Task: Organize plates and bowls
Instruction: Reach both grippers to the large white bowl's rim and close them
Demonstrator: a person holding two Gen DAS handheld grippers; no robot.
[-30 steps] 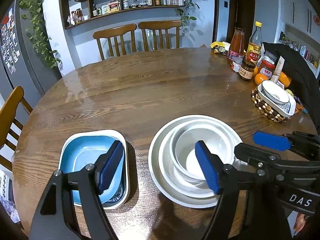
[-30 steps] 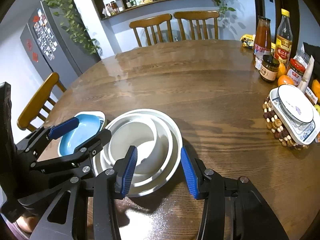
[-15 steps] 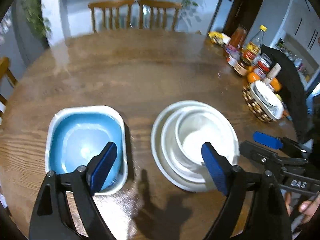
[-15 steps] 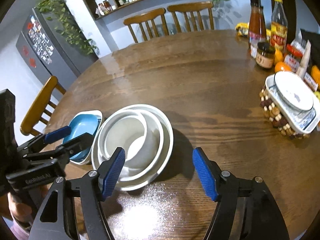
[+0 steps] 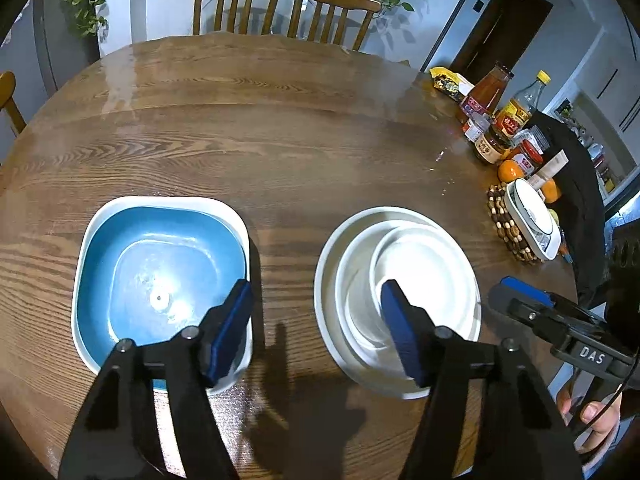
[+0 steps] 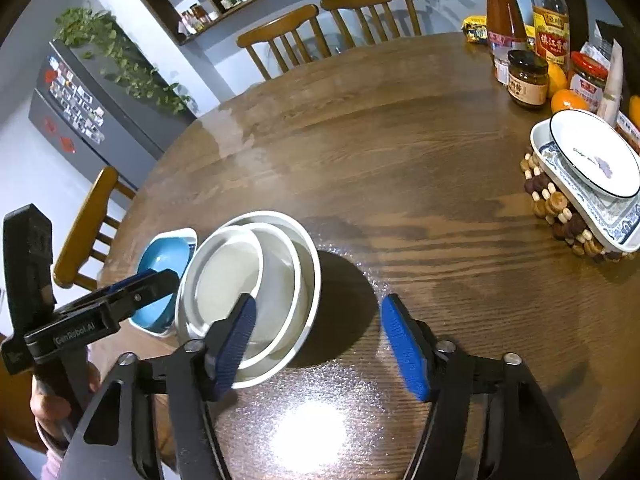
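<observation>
On the left of the wooden desk (image 5: 280, 152) lies the blue square dish (image 5: 160, 276), white-rimmed, flat on the wood and roughly as wide as it is long, so it offers no long axis to line up with. The left tongs (image 5: 316, 328) hang over the bare strip between that dish and the stack to its right; their jaws stand part-open and are closing, with nothing between them, the left pad over the dish's near right rim and the right pad over the stack's near left edge. The stack of white bowls (image 5: 400, 288) is three round pieces nested on the desk, the smallest shifted toward the blue dish. In the right wrist view the same stack (image 6: 280, 256) lies ahead and to the left of the right tongs (image 6: 316, 344), whose jaws are also part-open and closing on nothing, the left pad over the stack's near rim and the right pad over bare wood. Both tongs look about equally close to the stack; the blue dish is clearly the left hand's, I judge.
</observation>
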